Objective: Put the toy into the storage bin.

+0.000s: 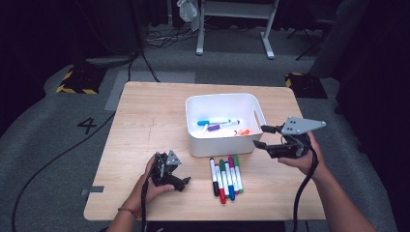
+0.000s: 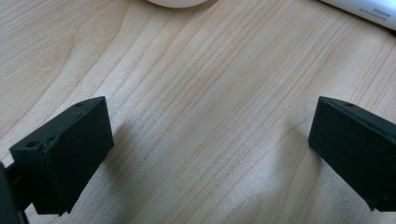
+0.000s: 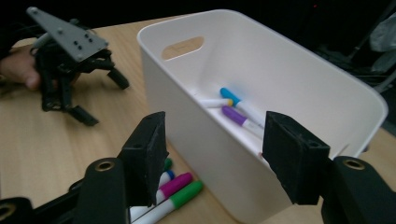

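White bin (image 1: 223,140) holds three markers; right gripper (image 1: 263,136) jaws apart, empty, beside rim; left gripper (image 1: 185,182) apart, idle; careless swing risks knocking bin, scattering marker row (image 1: 226,177)

Two hand-held black tools, bare forearms

The left tool (image 1: 167,170) and the right tool (image 1: 283,141) were black frames, each topped by a grey three-cornered plate dotted with small dark screw holes. Their jaws ended in blocky black pads with round holes near the edges. A black cable trailed from each, and a thin red-orange band circled the left wrist.
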Tool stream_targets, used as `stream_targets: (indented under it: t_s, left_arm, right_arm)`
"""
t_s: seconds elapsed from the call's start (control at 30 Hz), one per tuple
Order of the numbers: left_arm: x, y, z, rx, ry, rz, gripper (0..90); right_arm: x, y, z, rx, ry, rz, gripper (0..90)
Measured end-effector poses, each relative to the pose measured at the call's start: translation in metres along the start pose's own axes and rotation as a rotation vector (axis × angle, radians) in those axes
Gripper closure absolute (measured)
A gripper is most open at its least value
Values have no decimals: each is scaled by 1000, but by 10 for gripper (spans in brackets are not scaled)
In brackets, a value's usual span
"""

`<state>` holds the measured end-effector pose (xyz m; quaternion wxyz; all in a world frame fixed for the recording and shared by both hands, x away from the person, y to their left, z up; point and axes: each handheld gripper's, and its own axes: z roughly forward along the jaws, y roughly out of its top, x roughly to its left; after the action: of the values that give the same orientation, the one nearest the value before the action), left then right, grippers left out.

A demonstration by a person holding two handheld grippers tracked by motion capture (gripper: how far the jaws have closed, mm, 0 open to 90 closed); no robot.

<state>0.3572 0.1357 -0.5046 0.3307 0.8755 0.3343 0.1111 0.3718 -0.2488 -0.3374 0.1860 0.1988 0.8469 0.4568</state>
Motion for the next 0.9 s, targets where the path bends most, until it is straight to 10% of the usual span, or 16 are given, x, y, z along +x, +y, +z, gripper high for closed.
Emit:
stream_targets:
  t_s: [0.43, 0.9]
  left_arm:
    - [0, 0, 0, 2, -1, 0, 0]
    - [0, 0, 0, 2, 0, 0, 0]
  right_arm:
    - [31, -75, 60, 136, 47, 110, 407]
    - [36, -104, 101, 239, 43, 142, 419]
